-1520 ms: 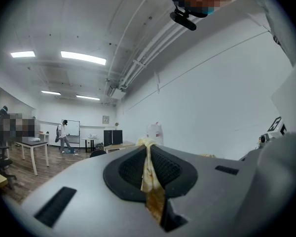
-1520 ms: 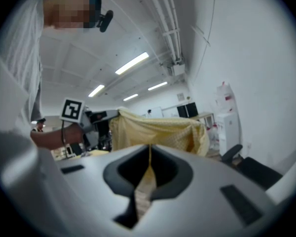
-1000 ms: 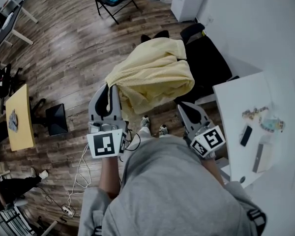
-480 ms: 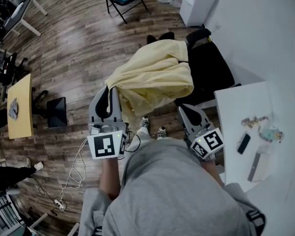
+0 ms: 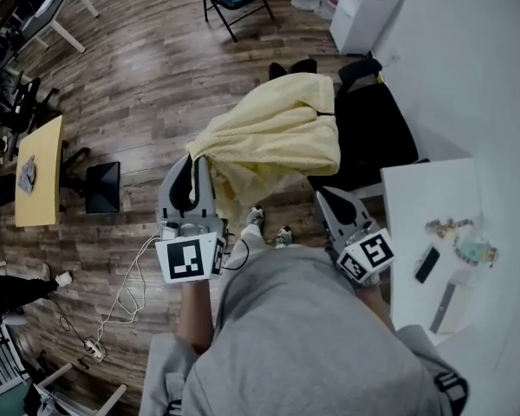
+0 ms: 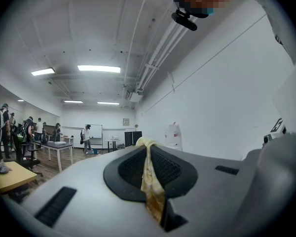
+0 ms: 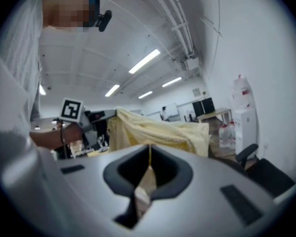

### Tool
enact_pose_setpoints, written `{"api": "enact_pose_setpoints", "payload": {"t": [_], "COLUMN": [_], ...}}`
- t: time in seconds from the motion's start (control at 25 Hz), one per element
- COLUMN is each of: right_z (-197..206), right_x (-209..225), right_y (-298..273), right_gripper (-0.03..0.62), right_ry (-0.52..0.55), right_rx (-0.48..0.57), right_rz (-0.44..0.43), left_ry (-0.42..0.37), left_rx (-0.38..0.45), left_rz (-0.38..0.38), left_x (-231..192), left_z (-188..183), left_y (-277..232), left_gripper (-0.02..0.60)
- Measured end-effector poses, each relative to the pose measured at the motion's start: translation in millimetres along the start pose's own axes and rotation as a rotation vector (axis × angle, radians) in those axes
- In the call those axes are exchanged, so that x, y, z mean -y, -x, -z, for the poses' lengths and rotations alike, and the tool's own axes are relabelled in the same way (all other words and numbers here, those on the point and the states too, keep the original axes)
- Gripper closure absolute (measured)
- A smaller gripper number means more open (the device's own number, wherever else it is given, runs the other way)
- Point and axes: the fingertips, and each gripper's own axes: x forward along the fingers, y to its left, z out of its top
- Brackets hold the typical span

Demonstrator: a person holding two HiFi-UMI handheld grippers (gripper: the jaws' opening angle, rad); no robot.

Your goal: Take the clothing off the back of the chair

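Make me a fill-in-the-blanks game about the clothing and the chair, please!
1. The left gripper is shut on a ___ garment.
2. The garment's far end is draped on a ___ chair.
3. The right gripper holds nothing, and its jaws are ___.
4. The table beside the chair is ___.

Missing words: yellow; black; shut; white.

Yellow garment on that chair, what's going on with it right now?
A person with a hand-held gripper in each hand is taking a yellow garment off a black office chair. The left hand-held gripper is shut on one edge of the fabric and holds it out to the side, while most of the garment lies draped over the chair's back. The right hand-held gripper has its jaws together just below the garment's near edge, apparently gripping nothing.
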Motion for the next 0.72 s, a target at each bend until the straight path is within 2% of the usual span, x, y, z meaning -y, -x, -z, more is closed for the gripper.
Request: {"api": "enact_pose_setpoints", "payload": {"t": [0.72], "right_z": [6], "right_x": [-16], "right_y": [7], "right_gripper": [0.559], "right_ry": [0.015], "right_rx": [-0.015], "right_rz": [-0.076], "left_ry": [0.007], "left_rx": [-0.01], "left_rz": [-0.064], "left_x": [2], "left_z": [-1], "left_y": [34], "left_gripper": [0.526]}}
